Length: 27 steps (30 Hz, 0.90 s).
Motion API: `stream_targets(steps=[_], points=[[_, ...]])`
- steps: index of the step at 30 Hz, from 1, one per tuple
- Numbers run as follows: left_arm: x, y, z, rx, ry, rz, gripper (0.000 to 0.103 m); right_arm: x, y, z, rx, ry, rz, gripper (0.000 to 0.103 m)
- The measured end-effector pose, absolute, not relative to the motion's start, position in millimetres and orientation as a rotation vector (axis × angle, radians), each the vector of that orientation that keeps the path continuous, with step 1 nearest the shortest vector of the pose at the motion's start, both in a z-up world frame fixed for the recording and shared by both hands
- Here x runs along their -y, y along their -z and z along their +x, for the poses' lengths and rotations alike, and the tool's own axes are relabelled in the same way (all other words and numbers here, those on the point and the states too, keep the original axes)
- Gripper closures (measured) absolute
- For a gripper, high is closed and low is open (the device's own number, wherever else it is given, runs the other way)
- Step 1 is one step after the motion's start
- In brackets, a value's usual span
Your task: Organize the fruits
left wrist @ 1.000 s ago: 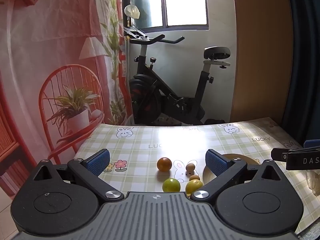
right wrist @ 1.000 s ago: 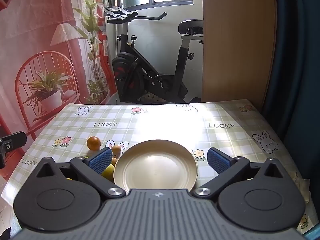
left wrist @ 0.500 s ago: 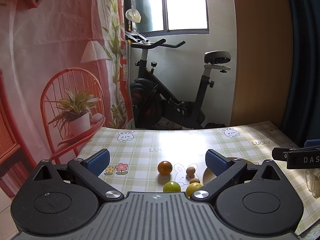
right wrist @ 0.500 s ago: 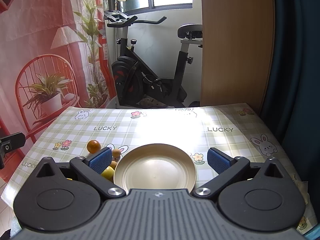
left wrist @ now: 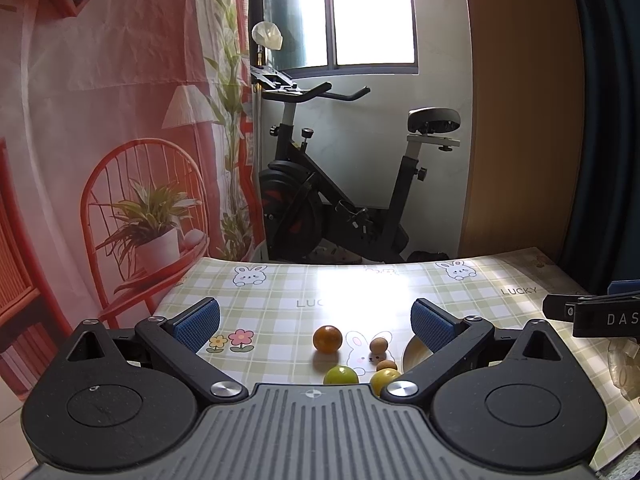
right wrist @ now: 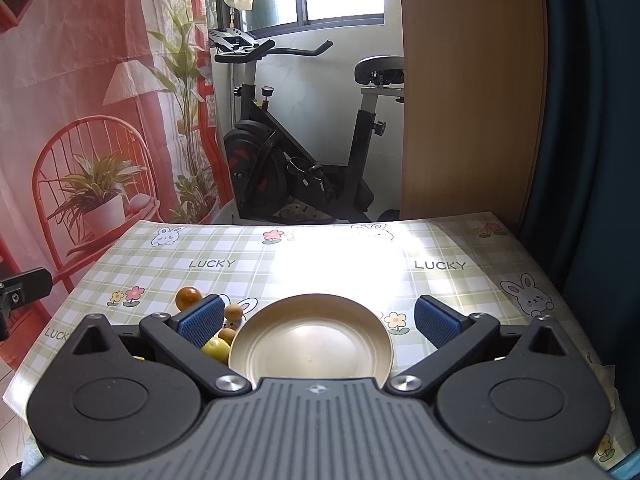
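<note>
Several small fruits lie on the checked tablecloth: an orange [left wrist: 327,338] [right wrist: 188,297], a green fruit [left wrist: 340,375], a yellow fruit [left wrist: 383,379] [right wrist: 216,349] and two little brown ones [left wrist: 378,346] [right wrist: 233,313]. A pale round plate [right wrist: 312,340] sits just right of them, empty; only its edge [left wrist: 412,354] shows in the left wrist view. My left gripper [left wrist: 316,320] is open above the fruits, holding nothing. My right gripper [right wrist: 318,316] is open over the plate, also holding nothing.
The table [right wrist: 328,256] carries a green checked cloth with rabbits and "LUCKY" print. Beyond its far edge stand an exercise bike [left wrist: 340,200], a wooden panel [right wrist: 472,100] and a red printed backdrop [left wrist: 100,140]. A dark curtain [right wrist: 592,120] hangs at the right.
Both grippers have drawn back and risen slightly, so the fruits and plate sit lower in each view. Jaws remain open; nothing on the table has moved.
</note>
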<state>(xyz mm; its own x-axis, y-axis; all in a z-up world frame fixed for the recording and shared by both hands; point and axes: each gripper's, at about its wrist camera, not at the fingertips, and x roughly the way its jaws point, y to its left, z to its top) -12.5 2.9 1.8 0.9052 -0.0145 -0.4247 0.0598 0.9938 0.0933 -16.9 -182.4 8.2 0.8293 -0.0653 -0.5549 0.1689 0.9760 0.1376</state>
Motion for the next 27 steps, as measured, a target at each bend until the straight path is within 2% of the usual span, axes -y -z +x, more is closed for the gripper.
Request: stream_targets(steps=[27], points=[[-3.1,-1.6,-12.0,-0.442,0.037,0.097,0.000,184.6,-10.2,-20.2,-0.565,0.120,0.196,0.000]])
